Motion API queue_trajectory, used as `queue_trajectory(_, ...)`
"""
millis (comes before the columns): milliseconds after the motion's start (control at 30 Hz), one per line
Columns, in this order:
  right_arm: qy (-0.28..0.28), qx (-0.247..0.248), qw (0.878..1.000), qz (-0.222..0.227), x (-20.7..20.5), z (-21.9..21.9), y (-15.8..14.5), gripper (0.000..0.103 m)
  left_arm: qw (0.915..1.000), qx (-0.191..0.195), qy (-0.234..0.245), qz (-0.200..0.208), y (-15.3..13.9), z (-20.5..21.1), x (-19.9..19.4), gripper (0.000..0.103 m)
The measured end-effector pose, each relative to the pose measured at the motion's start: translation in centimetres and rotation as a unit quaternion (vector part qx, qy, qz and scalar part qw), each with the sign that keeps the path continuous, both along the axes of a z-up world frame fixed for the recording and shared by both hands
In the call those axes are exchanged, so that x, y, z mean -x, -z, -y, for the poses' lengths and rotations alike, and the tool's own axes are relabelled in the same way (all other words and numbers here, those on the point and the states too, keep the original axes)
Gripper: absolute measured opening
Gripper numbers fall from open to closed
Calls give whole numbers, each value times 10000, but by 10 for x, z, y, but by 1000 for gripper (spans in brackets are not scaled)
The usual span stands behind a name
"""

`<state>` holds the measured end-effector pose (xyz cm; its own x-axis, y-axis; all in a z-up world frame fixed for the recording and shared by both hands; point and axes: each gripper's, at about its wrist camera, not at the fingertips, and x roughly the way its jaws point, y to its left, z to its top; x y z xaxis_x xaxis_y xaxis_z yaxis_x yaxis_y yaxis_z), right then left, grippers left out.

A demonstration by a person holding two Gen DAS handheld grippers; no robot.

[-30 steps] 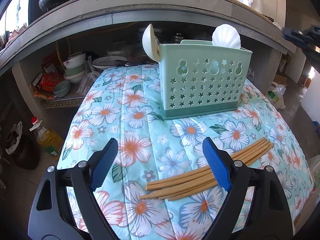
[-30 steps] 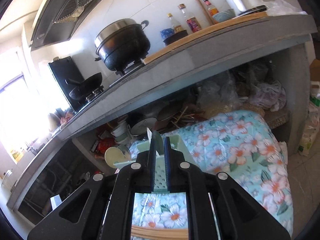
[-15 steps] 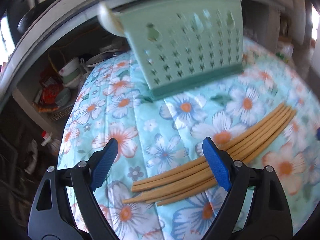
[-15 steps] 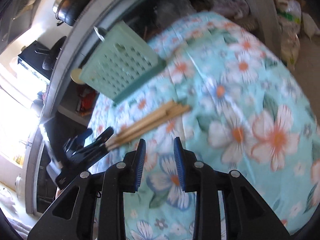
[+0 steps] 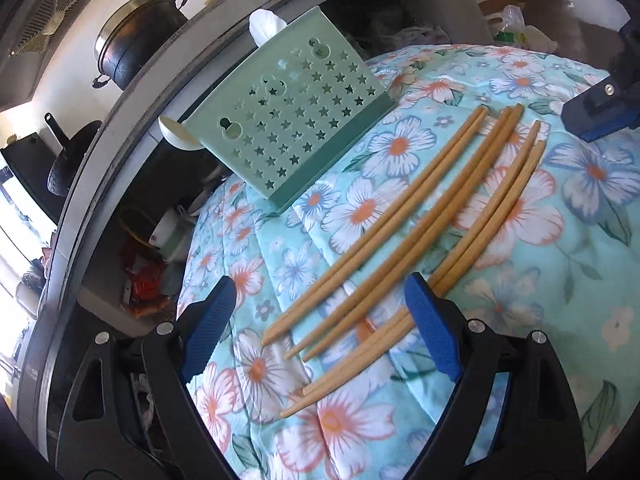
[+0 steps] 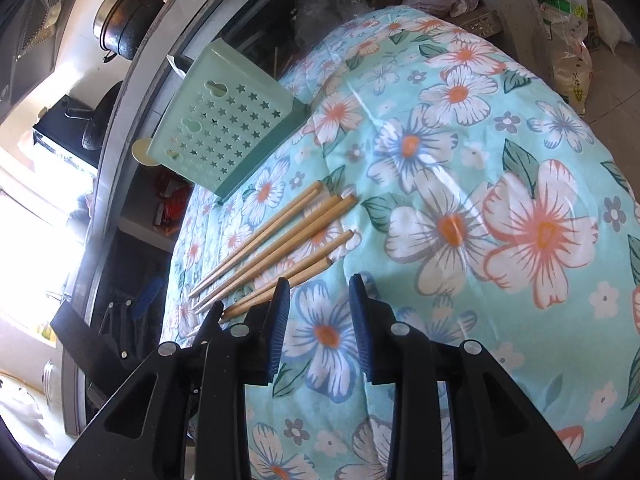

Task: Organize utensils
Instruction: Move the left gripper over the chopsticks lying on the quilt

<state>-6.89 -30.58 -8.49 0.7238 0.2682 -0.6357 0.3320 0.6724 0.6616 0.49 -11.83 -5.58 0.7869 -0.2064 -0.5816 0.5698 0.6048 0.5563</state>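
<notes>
Several wooden chopsticks (image 5: 420, 216) lie fanned out on the floral cloth (image 5: 560, 280), thin tips toward the left wrist camera. My left gripper (image 5: 318, 304) stands wide open low over those tips, and some of them lie between its blue pads without touching. The green star-holed utensil holder (image 5: 296, 120) stands behind the chopsticks, with white suction cups (image 5: 266, 26) at its corners. In the right wrist view my right gripper (image 6: 318, 300) is partly open over bare cloth, nothing between its pads. The chopsticks' (image 6: 280, 232) thick ends lie just left of it, the holder (image 6: 224, 120) beyond.
A grey counter (image 5: 132, 120) runs behind the holder, bearing a black pot (image 5: 136, 36) and a wok (image 5: 68, 160). Bowls and packets (image 5: 168, 236) fill the shelf under it. Plastic bags (image 6: 568, 20) lie on the floor at the right. The cloth drops away at its edges.
My left gripper rolled and came in closer over the chopsticks' thin tips. My right gripper swung down from facing the counter to the cloth, and its jaws went from nearly shut to partly open.
</notes>
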Motion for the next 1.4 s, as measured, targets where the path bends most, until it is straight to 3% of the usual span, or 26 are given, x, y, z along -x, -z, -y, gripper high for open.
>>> queue_trajectory(200,91,-30,9999,87,5,6,-1,34,9985,338,91,-430,-11,-13,-2,82)
queue_trajectory(267,157,3,9998,96,9,10,-2,37,9962,668,112,-542,-21,-18,-5,82)
queue_trajectory(333,227,25,9997,131,12,13,-3,43,9916,1032,322,-709,-31,-20,-2,82)
queue_trajectory(400,248,28,9996,133,14,16,-2,47,9871,1145,697,-879,-36,-15,8,77)
queue_trajectory(600,230,-57,9997,39,12,19,6,47,9844,497,1425,-909,-16,19,35,41)
queue_trajectory(867,209,-198,9996,57,10,22,11,48,9813,-448,1831,-378,9,40,39,13)
queue_trajectory(1000,206,-216,9995,60,10,23,12,48,9783,-549,1976,-294,10,40,43,0)
queue_trajectory(1233,206,-254,9994,97,12,24,13,48,9739,-624,2138,-445,-2,30,59,0)
queue_trajectory(1400,205,-295,9993,135,14,25,14,48,9712,-544,2120,-939,-7,24,65,0)
